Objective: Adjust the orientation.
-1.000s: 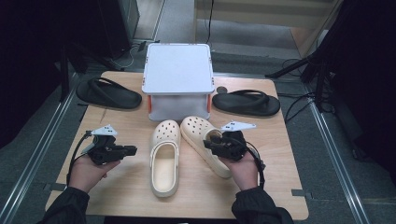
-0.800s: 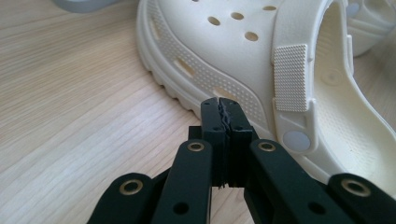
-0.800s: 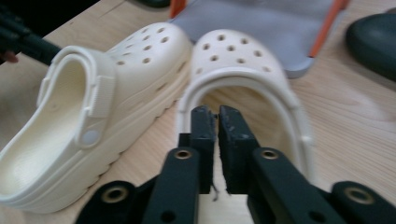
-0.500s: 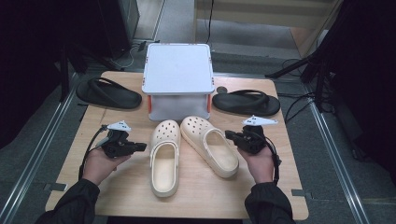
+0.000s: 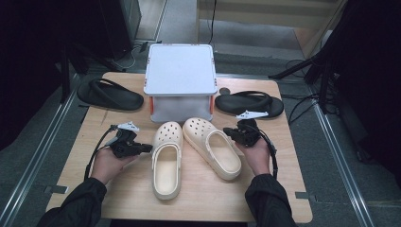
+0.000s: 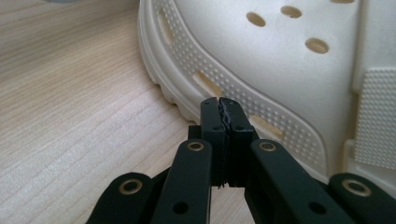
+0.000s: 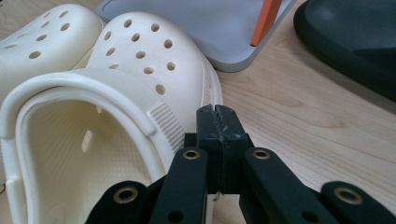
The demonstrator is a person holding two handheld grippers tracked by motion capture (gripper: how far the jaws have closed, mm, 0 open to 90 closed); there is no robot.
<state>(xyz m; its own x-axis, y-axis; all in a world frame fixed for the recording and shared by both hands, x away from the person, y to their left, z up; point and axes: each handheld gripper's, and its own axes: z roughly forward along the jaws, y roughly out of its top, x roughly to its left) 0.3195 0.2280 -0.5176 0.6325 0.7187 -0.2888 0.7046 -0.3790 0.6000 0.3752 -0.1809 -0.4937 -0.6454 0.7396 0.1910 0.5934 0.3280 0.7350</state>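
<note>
High view: both hand-held grippers [image 5: 147, 148] [image 5: 227, 131] closed, empty, flanking perforated cream foam clogs [image 5: 166, 163]

Cream clogs [image 5: 189, 156] (dotted with holes), black sandals [image 5: 249, 103], pale wood table [image 5: 283, 189]

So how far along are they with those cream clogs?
Early days. Both cream clogs lie loose on the table. The left gripper and right gripper sit shut beside them, holding nothing. Gripping and moving the clogs remains.
</note>
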